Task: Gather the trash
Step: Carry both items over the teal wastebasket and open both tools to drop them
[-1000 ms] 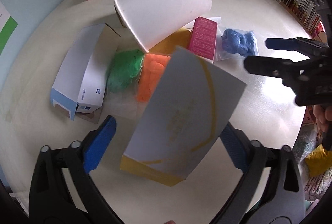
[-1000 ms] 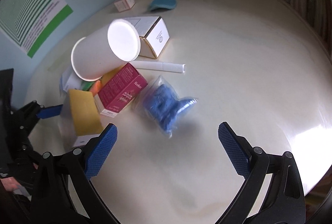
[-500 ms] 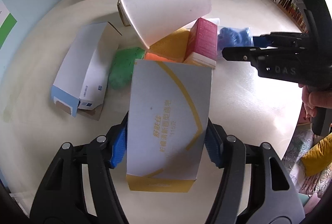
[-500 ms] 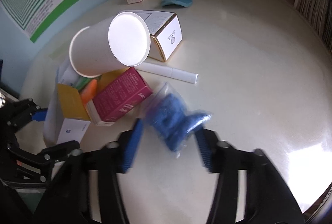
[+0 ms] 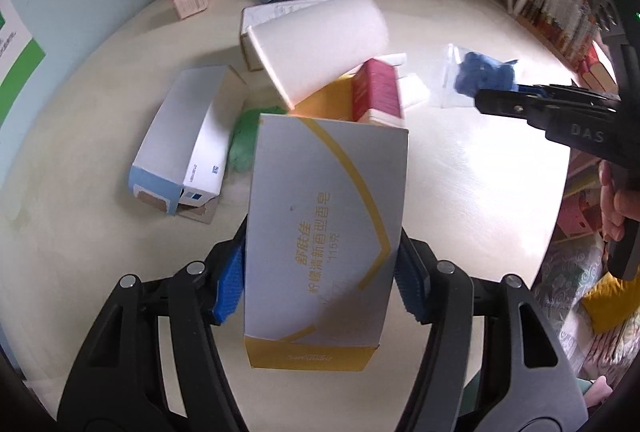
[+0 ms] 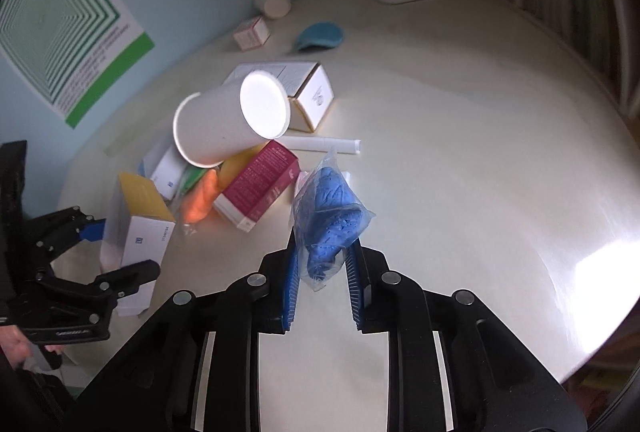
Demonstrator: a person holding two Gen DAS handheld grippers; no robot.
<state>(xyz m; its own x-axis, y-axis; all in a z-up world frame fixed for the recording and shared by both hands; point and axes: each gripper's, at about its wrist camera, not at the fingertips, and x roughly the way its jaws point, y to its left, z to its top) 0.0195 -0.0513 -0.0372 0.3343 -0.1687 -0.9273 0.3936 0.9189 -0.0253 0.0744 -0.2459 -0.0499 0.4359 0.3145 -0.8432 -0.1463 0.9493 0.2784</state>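
Left wrist view: left claw clamps the grey-and-yellow carton by its sides above the counter, long axis running away from the camera, yellow end nearest. Right wrist view alone shows the right claw pinching the blue-filled plastic bag, which stands upright, clear of the counter.

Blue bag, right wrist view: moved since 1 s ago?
Yes. The blue bag has left the table beside the magenta box, lifted up, clamped between the right hand-held gripper fingers.
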